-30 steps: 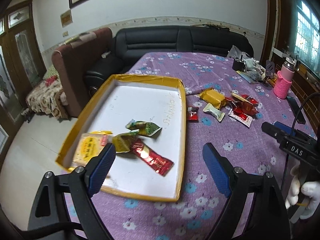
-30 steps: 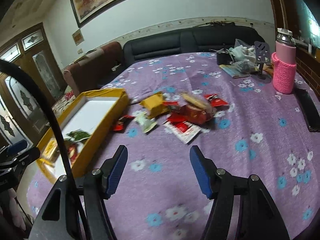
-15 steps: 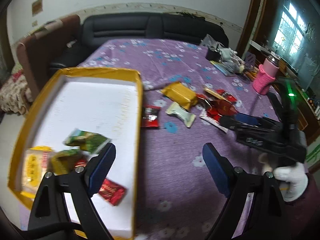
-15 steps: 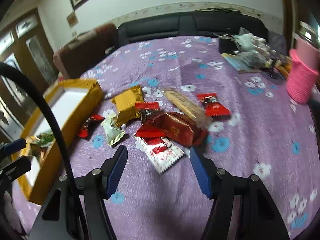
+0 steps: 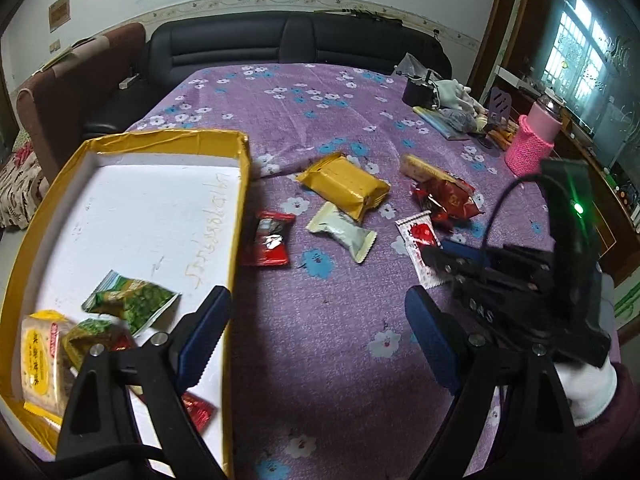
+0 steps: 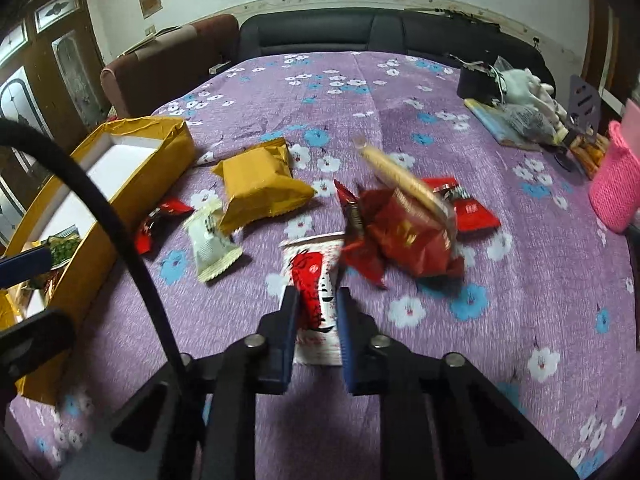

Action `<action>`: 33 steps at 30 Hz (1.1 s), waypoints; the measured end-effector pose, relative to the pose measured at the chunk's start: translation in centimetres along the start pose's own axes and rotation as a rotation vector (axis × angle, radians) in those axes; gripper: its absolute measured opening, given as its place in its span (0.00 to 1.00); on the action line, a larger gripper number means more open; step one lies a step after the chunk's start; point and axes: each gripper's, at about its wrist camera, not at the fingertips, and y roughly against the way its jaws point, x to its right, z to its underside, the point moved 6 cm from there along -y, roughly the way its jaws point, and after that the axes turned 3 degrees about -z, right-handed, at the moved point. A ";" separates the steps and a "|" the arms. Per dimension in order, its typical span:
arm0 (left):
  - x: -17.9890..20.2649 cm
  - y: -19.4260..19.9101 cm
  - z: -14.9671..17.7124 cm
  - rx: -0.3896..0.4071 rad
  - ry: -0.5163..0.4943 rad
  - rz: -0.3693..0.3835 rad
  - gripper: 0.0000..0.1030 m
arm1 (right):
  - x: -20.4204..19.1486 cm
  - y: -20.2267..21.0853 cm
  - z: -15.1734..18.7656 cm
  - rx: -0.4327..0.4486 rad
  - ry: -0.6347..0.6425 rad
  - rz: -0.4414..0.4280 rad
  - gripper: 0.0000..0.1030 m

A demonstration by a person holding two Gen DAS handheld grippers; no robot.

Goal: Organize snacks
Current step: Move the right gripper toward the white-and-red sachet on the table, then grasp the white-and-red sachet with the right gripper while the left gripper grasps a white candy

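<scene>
Two blue fingers of the right gripper stand close together with the white-and-red sachet between them; whether they pinch it or only straddle it I cannot tell. This flat packet — white with a red panel — lies on the purple flowered tablecloth at the gripper's 12 o'clock. At 1 o'clock from it sits a crumpled red bag with one long tan biscuit pack resting across it, and one small red packet just beyond. At 10 o'clock lie one cream sachet, one golden-yellow pack and one red-and-black packet beside the box wall.

The left gripper hangs with its jaws wide apart and nothing between them, above the cloth by the yellow-rimmed box. Four snacks show in the box at its 9 o'clock: two green packets, one pale yellow pack and one red wrapper, partly hidden by the finger. One pink knitted bottle sleeve stands at the table's far right edge — well apart from the snacks.
</scene>
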 end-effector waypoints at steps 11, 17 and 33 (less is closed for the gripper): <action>2.1 -6.6 -2.9 -0.068 0.028 0.000 0.73 | 2.4 2.6 4.0 0.001 -0.116 -0.051 0.03; 3.8 -9.8 -2.9 -0.079 -0.107 -0.093 0.47 | 2.5 2.7 3.5 0.029 -0.162 -0.157 0.05; 3.5 -2.9 -1.1 0.006 -0.085 -0.021 0.25 | 1.9 1.3 1.1 0.032 -0.158 -0.107 0.39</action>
